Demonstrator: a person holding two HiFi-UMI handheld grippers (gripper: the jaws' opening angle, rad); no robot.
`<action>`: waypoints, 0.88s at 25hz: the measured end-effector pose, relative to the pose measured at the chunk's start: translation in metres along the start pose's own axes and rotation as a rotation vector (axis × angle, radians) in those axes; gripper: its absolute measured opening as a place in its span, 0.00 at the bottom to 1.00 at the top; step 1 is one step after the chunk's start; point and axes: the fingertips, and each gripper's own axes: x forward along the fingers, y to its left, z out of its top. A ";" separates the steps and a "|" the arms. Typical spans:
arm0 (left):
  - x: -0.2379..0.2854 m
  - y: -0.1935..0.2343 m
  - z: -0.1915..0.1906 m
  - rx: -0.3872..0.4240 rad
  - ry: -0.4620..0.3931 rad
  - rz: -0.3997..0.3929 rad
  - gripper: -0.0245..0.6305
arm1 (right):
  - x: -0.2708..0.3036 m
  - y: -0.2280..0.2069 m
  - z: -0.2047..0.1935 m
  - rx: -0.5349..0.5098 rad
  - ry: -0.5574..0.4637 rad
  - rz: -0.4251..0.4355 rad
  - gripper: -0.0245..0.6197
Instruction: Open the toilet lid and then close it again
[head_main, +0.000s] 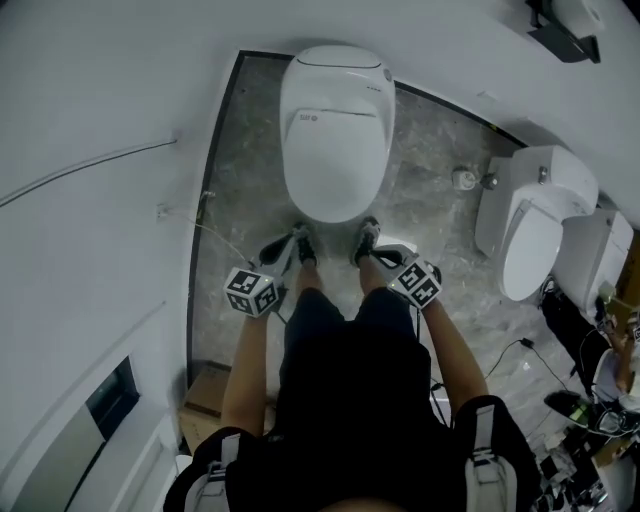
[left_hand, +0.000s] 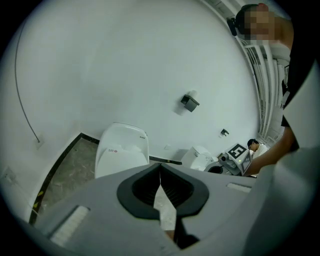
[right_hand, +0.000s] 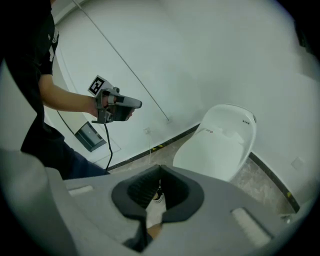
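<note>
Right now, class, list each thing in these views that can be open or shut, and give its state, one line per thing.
Toilet lid: down, closed over the bowl, nothing touching it.
Left gripper: shut, nothing between its jaws, held short of the toilet.
Right gripper: shut, nothing between its jaws, held short of the toilet.
Second toilet at the right: its lid looks down.

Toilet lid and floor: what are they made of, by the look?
Toilet lid: smooth glossy white with soft highlights, likely moulded plastic, possibly glazed ceramic. Floor: grey, mottled with pale veins, looks like marble or marble-print tile, low sheen.
</note>
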 end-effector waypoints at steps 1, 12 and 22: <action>0.006 0.010 -0.005 -0.005 0.016 -0.007 0.06 | 0.009 -0.008 -0.001 0.021 -0.002 -0.012 0.04; 0.091 0.119 -0.088 0.029 0.234 -0.082 0.06 | 0.101 -0.090 -0.029 0.240 -0.071 -0.152 0.04; 0.145 0.201 -0.178 -0.068 0.296 -0.116 0.06 | 0.183 -0.139 -0.107 0.401 -0.044 -0.202 0.05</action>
